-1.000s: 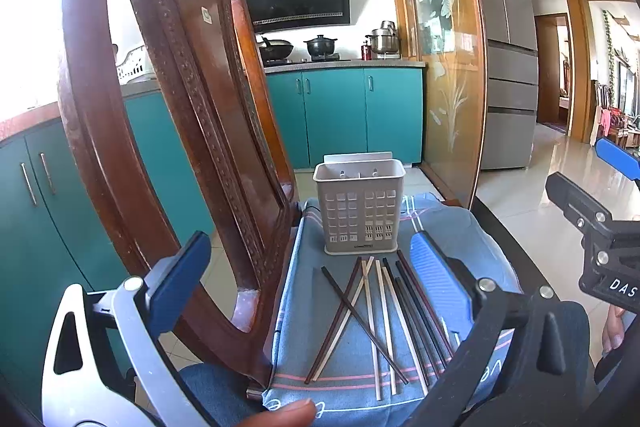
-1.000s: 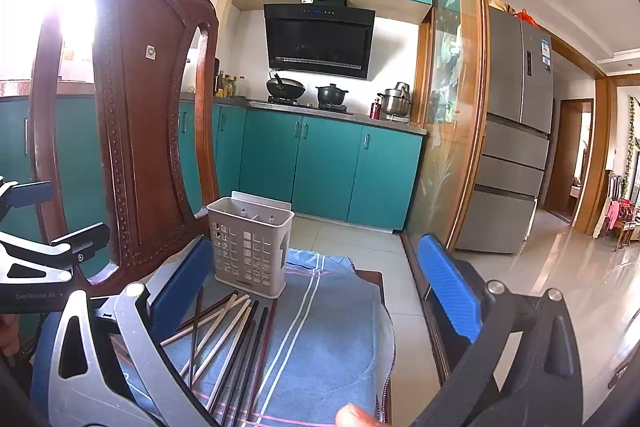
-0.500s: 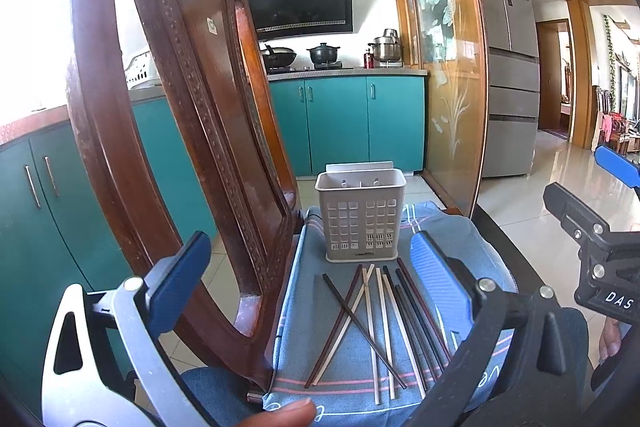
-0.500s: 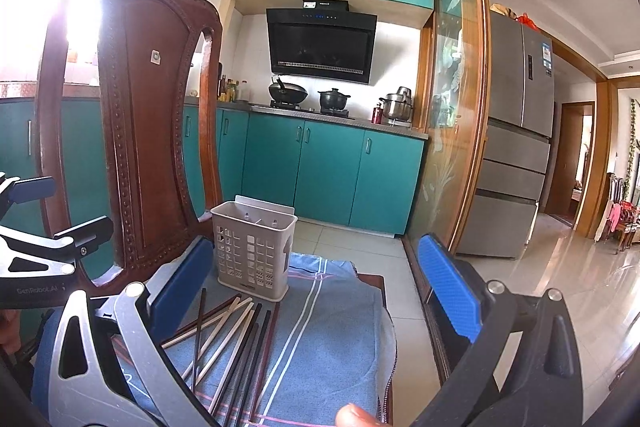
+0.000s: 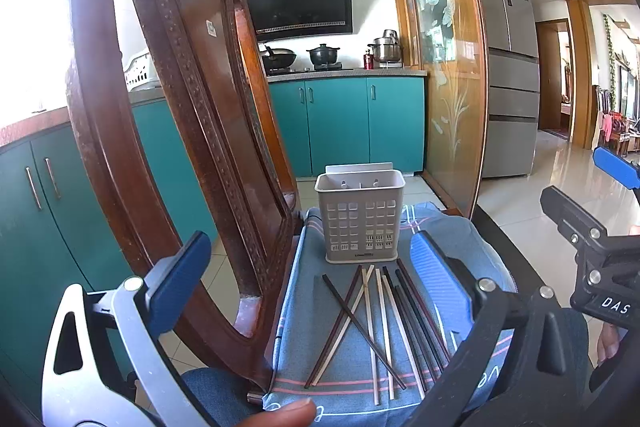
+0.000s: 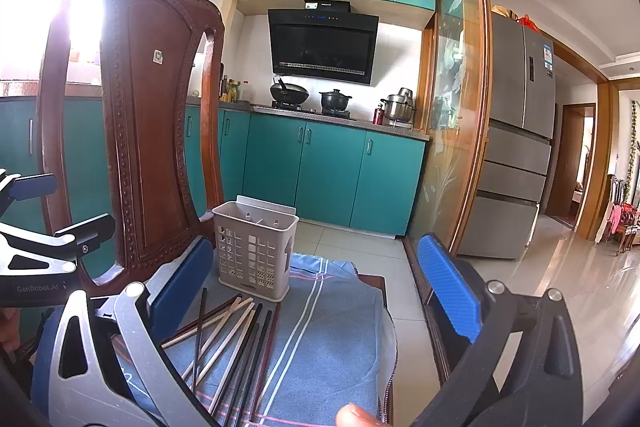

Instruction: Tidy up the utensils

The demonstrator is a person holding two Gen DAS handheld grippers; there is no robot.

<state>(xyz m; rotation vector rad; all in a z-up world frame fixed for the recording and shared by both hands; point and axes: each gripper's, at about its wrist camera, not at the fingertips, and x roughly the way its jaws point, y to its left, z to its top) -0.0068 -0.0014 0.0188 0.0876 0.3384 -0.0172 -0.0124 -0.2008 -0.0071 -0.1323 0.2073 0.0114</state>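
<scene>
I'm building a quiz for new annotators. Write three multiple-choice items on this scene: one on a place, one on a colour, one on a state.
1. Where do the chopsticks lie?
A. Inside the holder
B. On the blue cloth, nearer the cameras than the holder
C. On the floor

2. What colour is the utensil holder?
A. Beige-grey
B. Red
C. Teal

3. In what state is the left gripper?
A. Shut on a chopstick
B. Shut on nothing
C. Open, holding nothing

Answers:
1 B: the sticks are spread on the blue cloth in front of the holder.
2 A: its perforated walls are pale beige-grey.
3 C: its blue pads are wide apart with nothing between them; the right gripper is likewise open.
</scene>
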